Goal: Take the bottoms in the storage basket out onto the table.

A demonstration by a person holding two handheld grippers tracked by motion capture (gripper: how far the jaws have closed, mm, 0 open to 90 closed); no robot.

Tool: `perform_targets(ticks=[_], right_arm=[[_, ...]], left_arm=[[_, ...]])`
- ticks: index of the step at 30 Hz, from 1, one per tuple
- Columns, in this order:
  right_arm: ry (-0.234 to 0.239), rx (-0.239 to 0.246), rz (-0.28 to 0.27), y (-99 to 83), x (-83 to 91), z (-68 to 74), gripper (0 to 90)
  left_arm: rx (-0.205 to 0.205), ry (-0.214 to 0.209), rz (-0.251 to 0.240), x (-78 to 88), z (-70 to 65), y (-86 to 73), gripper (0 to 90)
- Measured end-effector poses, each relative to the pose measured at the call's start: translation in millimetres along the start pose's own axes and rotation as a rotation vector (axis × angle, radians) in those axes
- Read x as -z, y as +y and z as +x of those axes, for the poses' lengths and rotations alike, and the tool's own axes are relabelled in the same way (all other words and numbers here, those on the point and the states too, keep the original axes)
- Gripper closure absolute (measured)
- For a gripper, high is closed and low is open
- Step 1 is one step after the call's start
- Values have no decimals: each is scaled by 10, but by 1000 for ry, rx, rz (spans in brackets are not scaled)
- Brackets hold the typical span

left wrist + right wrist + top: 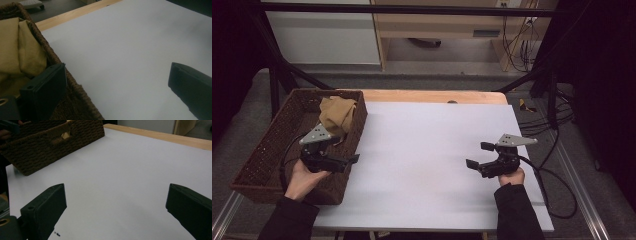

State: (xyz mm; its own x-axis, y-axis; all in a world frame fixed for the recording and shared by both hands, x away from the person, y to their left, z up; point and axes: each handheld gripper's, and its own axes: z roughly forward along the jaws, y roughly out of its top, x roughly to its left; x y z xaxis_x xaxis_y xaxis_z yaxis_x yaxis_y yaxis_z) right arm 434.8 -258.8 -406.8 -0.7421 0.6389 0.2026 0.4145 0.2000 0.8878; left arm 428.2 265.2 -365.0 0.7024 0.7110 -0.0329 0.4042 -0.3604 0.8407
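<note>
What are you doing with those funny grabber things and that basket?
A person sits at a table with a grabber in each hand. The left gripper is open and sits at the rim of the brown wicker basket, one jaw over the basket and one over the white table top. A crumpled tan cloth lies inside the basket, and nothing is holding it. The right gripper is open too, holding nothing, over the bare white surface far from the basket.

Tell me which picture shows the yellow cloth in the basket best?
The left gripper view: the yellow cloth is close there, its folds plain, lying inside the basket. The high view shows it small, bunched in the basket's far end. The right gripper view gives a sliver through the basket's handle hole.
</note>
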Motion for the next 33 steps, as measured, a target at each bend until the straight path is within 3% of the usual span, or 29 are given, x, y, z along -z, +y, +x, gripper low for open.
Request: perform_targets(ticks=[33], right_arm=[[1, -7, 2, -9, -4, -7, 38]], left_arm=[[38, 43, 27, 129, 181, -34, 16]])
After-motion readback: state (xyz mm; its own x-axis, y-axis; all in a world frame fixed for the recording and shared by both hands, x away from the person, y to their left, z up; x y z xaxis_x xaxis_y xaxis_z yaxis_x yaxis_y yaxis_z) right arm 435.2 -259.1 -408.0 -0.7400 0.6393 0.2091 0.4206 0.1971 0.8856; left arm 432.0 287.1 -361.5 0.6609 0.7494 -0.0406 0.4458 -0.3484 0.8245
